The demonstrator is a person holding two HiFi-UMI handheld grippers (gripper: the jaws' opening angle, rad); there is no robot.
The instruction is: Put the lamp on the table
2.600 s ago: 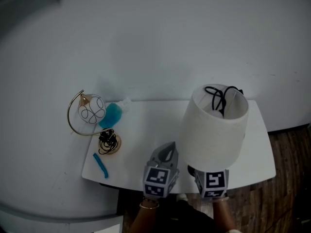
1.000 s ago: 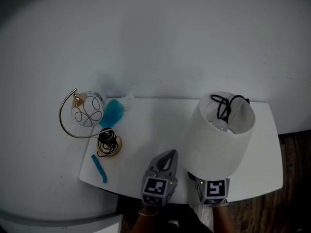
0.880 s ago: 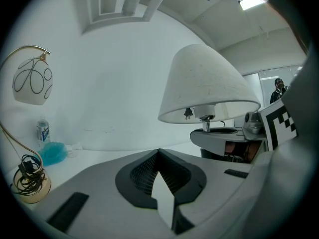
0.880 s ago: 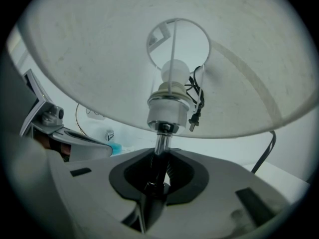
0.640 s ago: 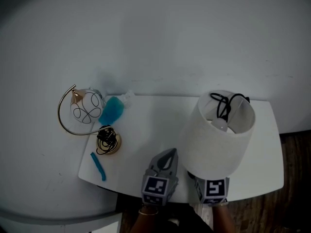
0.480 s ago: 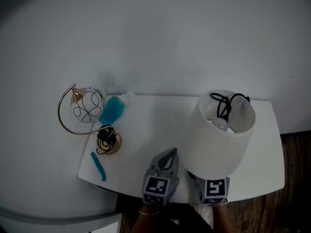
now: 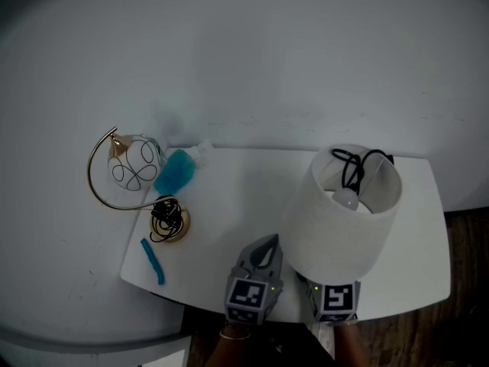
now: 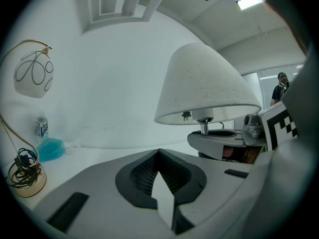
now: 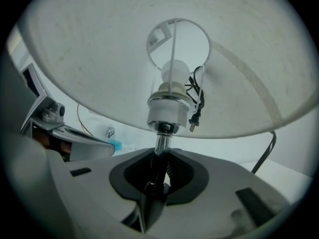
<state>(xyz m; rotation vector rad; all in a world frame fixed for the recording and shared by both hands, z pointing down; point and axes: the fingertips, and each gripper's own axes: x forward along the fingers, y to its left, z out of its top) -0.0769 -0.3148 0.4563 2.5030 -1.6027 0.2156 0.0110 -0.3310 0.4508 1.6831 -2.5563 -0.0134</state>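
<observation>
Hardly anything is shifting against the earlier head views: the lamp [image 7: 344, 212] is hanging over nearly the same patch of the table [image 7: 252, 197] as a couple of seconds back, and only the table's outline is sliding slightly in the frame, which looks more like head motion than lamp motion. The right gripper [image 9: 158, 183] is clenching the lamp's thin metal stem [image 9: 160, 146] just under the socket and keeping the lamp upright. The left gripper [image 8: 158, 151], just beside it at 9 o'clock, is holding its jaws together with nothing between them. From the stem outward, the white shade [image 9: 99, 73] is spreading over the right gripper, with the bulb [image 7: 348, 198] showing through its open top and the black cord [image 7: 355, 167] tucked inside. The lamp is sitting toward 4 o'clock on the tabletop, but the shade is hiding its base, so whether it is already resting there cannot be told. Judging by the stillness, the placing is probably at or near its end, with only the release remaining. By count, there are two grippers, one table and one shaded lamp with one bulb. Toward 10 o'clock from the left gripper there are one gold hoop lamp [image 7: 131, 161], one coil of black wire [image 7: 166, 219], one blue pouch [image 7: 174, 171], one small clear bottle [image 7: 203, 151] and one blue strip [image 7: 153, 260].
</observation>
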